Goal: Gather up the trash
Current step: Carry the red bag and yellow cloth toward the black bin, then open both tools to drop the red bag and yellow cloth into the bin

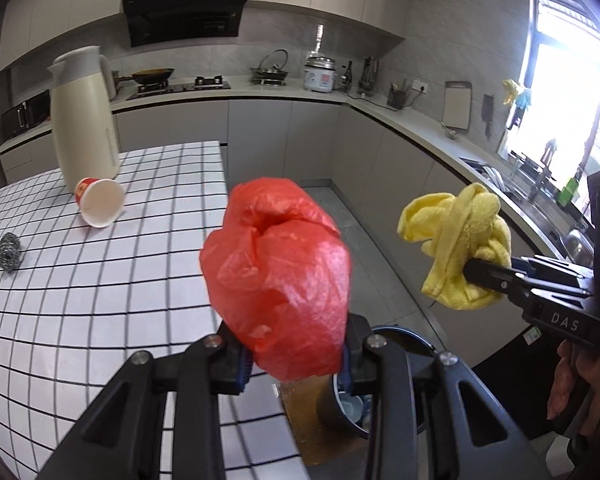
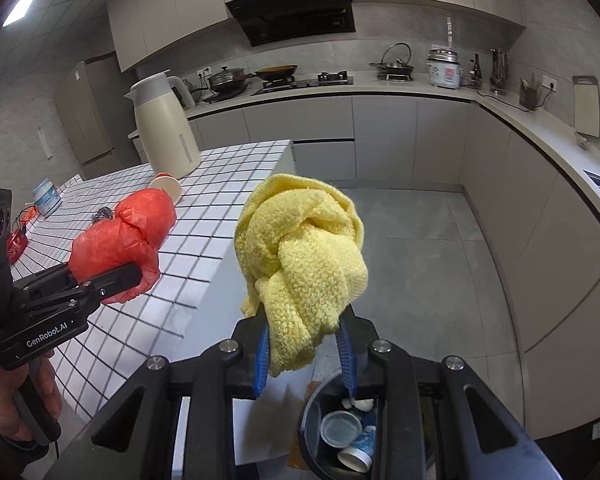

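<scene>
Left gripper (image 1: 296,356) clenched on a crumpled red bag (image 1: 278,276) — the bag bulges up and forward out of the jaws, held in the air just past the table's right edge. Right gripper (image 2: 306,354) clenched on a knotted yellow cloth (image 2: 302,260), also in the air, off the table on its right side and over the floor.

Left to right, from the left wrist view: a steel scourer (image 1: 9,250) lies near the left side of the grid-patterned table (image 1: 100,300); a paper cup (image 1: 100,202) lies on its side, mouth toward the camera, just in front of the cream jug (image 1: 86,120); then the bag; then the cloth in the right gripper (image 1: 466,270), well apart from the bag.

From the right wrist view: a small white jar (image 2: 46,198) stands at the far left of the table (image 2: 204,216), with the left gripper (image 2: 130,276) and the bag (image 2: 128,236) over the table's near part.

Bin (image 2: 340,436) stands on the floor right against the table's corner, below both grippers — mouth open, cups and a lid inside. Bare grey floor (image 2: 420,248) runs between the table edge and the counter cabinets.
</scene>
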Tool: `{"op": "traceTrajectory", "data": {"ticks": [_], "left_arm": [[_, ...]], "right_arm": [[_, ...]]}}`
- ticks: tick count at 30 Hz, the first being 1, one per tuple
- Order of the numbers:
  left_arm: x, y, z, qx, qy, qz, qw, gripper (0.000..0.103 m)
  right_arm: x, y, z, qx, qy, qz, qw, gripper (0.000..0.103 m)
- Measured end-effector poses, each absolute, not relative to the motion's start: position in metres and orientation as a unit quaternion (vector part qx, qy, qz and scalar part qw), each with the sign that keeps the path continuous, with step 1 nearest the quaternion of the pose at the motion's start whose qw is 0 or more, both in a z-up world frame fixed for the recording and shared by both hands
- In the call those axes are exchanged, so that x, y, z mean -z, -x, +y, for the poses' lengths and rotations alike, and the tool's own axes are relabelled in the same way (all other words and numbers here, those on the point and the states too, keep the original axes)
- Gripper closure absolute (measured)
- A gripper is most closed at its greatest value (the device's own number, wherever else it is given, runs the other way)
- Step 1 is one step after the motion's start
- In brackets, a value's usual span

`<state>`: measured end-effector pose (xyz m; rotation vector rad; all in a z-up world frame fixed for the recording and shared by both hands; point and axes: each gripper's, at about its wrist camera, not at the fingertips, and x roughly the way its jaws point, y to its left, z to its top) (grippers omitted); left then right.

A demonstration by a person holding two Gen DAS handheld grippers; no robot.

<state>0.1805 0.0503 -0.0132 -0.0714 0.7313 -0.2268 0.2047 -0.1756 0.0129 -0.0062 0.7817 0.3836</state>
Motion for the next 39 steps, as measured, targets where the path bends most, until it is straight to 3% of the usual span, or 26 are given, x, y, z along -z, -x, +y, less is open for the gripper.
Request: {"op": "traceTrajectory", "data": {"ticks": [21,39], "left_arm": [[0.082,-0.148,-0.048,0.146,0.024,0.429,0.891,0.069],[0.170,-0.154,-0.097,0.157,0.046,0.518,0.839,0.069]], "right_arm": [[0.050,-0.146,-0.277,-0.158,-0.004,0.435,0.887,0.072],[0.167,-0.146,-0.307,-0.165,0.021,0.531,0.831,0.072]]}}
